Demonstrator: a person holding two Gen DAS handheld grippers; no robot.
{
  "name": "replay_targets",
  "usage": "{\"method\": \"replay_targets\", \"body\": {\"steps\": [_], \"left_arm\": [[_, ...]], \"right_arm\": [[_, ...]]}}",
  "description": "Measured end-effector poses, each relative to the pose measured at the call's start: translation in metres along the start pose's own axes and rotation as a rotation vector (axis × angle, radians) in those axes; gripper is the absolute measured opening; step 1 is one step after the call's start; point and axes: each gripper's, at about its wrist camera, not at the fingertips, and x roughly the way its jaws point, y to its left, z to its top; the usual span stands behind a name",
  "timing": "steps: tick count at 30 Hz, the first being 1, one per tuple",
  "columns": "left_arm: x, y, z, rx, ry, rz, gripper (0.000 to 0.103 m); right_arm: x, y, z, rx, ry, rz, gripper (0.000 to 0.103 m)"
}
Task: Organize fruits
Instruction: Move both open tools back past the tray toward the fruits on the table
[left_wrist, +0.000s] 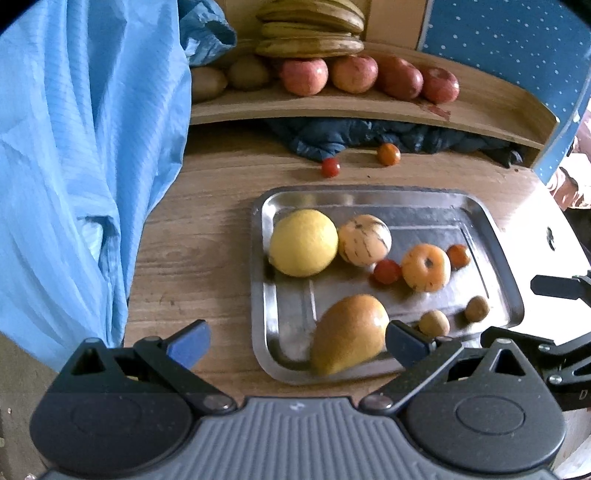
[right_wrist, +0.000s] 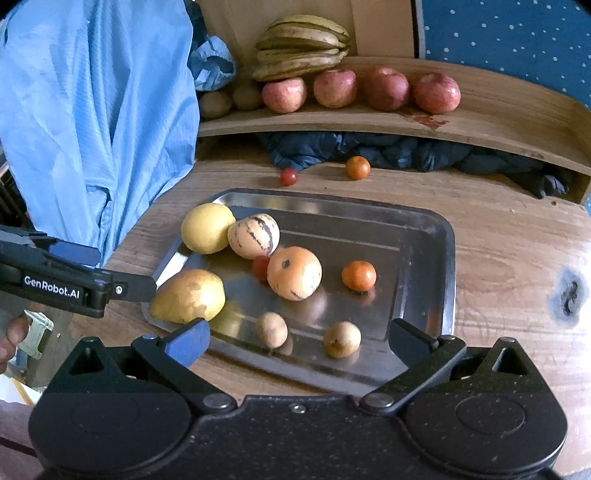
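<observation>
Above the metal tray (right_wrist: 424, 236) of fruit, both grippers' fingers (left_wrist: 188, 343) (right_wrist: 188, 341) spread wide, pinching nothing.

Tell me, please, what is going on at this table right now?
A person holds two grippers, both open and empty, over a metal tray of mixed fruit. The left gripper is nearest the pear; the right gripper hovers by two small brown fruits. Apples and bananas sit on the shelf.
</observation>
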Motion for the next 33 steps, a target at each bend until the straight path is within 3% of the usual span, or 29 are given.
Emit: {"method": "replay_targets", "body": {"steps": [33], "left_arm": [[0.077, 0.046, 0.114, 0.006, -0.038, -0.030, 0.103]], "right_arm": [[0.075, -0.012, 0.099, -0.006, 0.051, -0.083, 0.102]]}}
